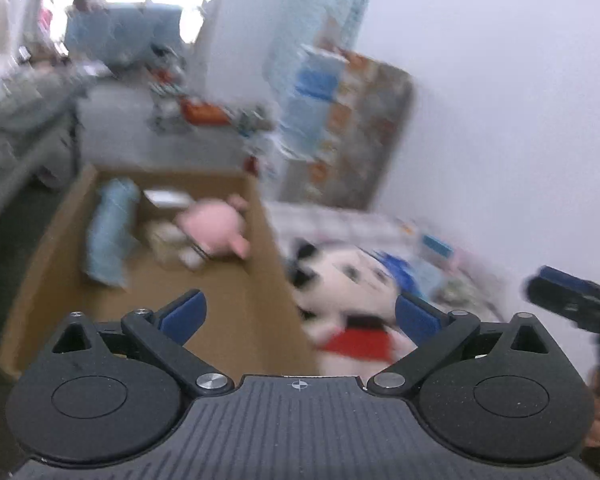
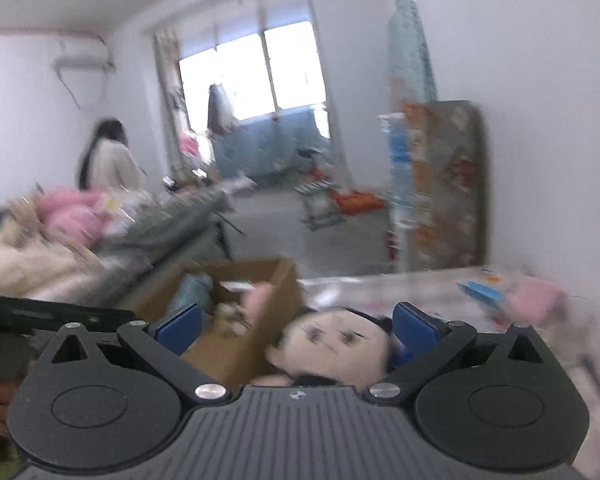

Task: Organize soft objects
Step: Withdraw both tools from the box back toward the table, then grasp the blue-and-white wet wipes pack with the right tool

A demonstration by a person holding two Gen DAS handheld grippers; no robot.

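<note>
A black-and-white plush doll (image 1: 348, 280) with a red outfit lies on the bed just right of an open cardboard box (image 1: 236, 312). The box holds a pink plush (image 1: 216, 226), a light blue soft roll (image 1: 112, 232) and a small beige toy (image 1: 168, 242). My left gripper (image 1: 300, 316) is open and empty, above the box's right wall, its right finger next to the doll. My right gripper (image 2: 298, 330) is open, and the doll's face (image 2: 332, 340) sits between its fingers, close to the right one. The box (image 2: 240, 344) lies to its left.
The bed sheet (image 1: 380, 228) carries small toys and a blue box (image 2: 480, 290) at the right. A floral mattress (image 2: 444, 184) leans on the white wall. A person (image 2: 112, 160) stands by a cluttered bed (image 2: 60, 232) at the left. The right gripper's body (image 1: 572, 300) shows at right.
</note>
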